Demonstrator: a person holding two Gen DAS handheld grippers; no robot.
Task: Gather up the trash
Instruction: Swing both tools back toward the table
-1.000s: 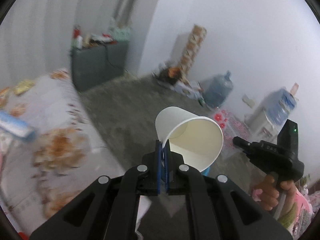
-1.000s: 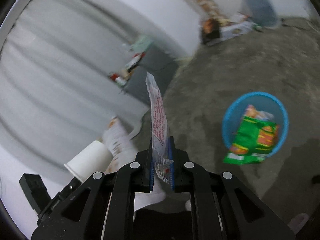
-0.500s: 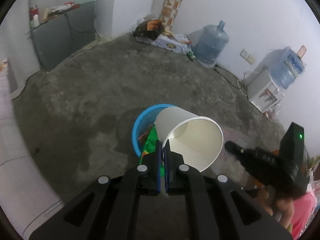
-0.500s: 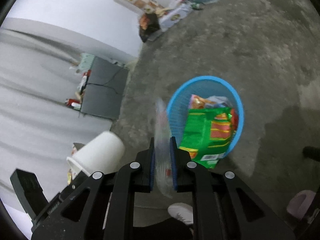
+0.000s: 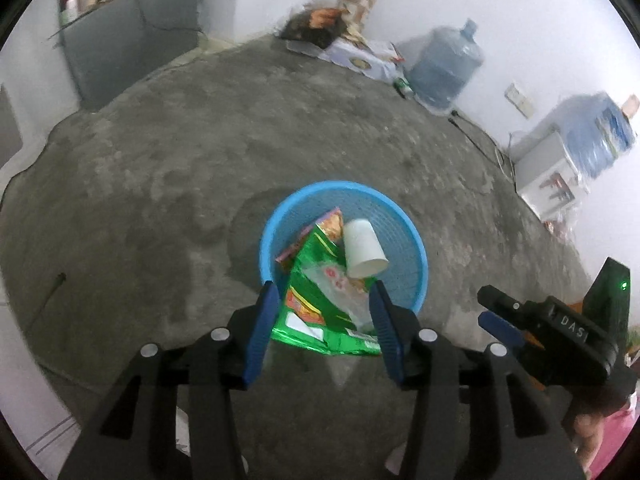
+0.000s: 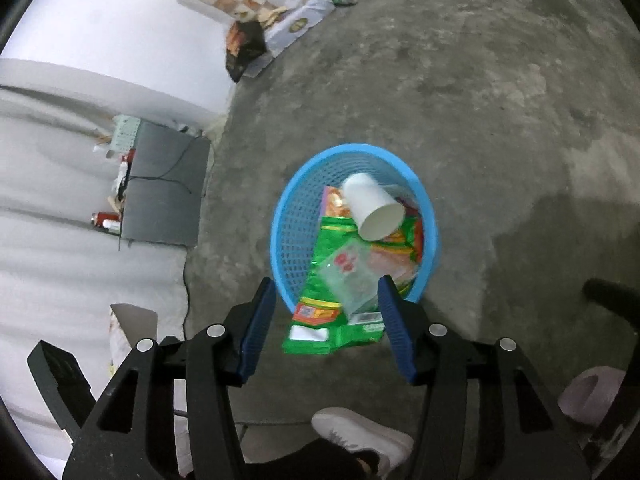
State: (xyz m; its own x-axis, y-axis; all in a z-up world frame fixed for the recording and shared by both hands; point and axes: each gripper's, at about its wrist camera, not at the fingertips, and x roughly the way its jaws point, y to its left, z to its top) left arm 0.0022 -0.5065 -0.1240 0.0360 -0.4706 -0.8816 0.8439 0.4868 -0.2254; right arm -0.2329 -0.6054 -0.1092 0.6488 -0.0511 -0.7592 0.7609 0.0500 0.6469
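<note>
Left wrist view: both grippers hang empty over a blue basket that holds the trash.

Left gripper has its blue-padded jaws spread wide with nothing between them; right gripper is likewise spread and empty; both hover just above the basket's near rim on a bare concrete floor; inside the basket a white paper cup lies on its side, a clear plastic wrapper with red print rests on top of a green snack bag, and that bag droops over the near rim, partly outside; judged from this, the cup and wrapper are collected, and what seems left is tucking in the overhanging bag and fetching any other litter; none shows loose on the floor nearby, though clutter lies against the far wall; a white shoe stands below the right gripper.
</note>
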